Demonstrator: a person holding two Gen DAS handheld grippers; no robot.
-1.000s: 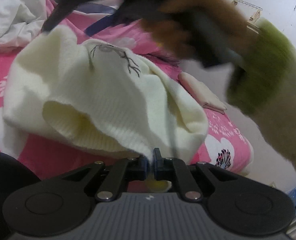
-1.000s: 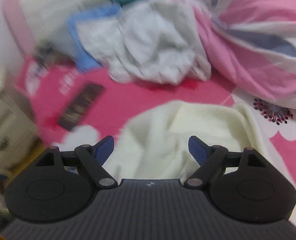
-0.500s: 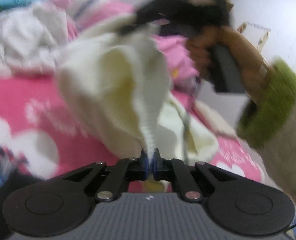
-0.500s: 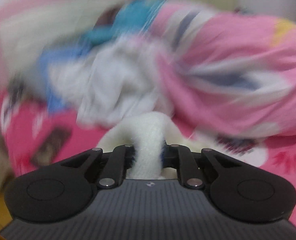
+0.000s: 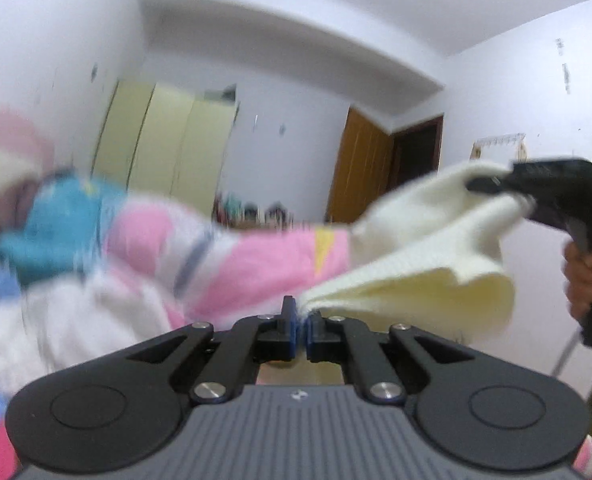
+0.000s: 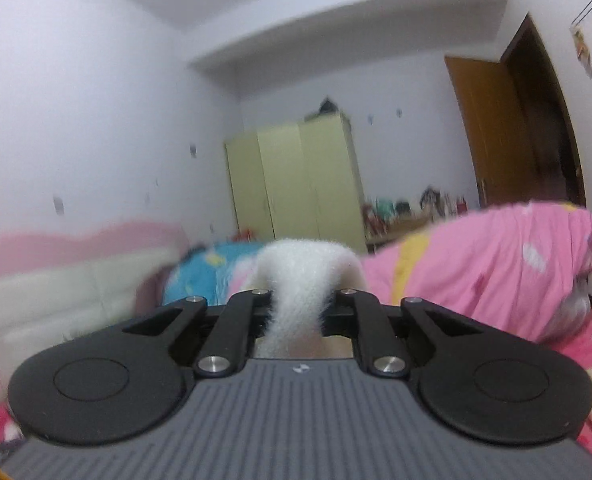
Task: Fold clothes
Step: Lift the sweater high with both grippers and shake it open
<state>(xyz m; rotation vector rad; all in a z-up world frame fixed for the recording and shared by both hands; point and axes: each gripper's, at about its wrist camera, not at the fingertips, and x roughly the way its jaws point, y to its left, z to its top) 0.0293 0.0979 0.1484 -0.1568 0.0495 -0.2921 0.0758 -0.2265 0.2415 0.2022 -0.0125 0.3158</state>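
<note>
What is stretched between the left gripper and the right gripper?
The cream knit sweater spans from the left gripper to the right gripper, seen in the left wrist view.

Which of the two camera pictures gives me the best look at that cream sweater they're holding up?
The left wrist view. There the cream sweater hangs spread in the air between the left gripper and the right gripper, both shut on it. The right wrist view shows only a fuzzy bunch of it pinched in the right gripper.

Cream sweater between two clamped tools
</note>
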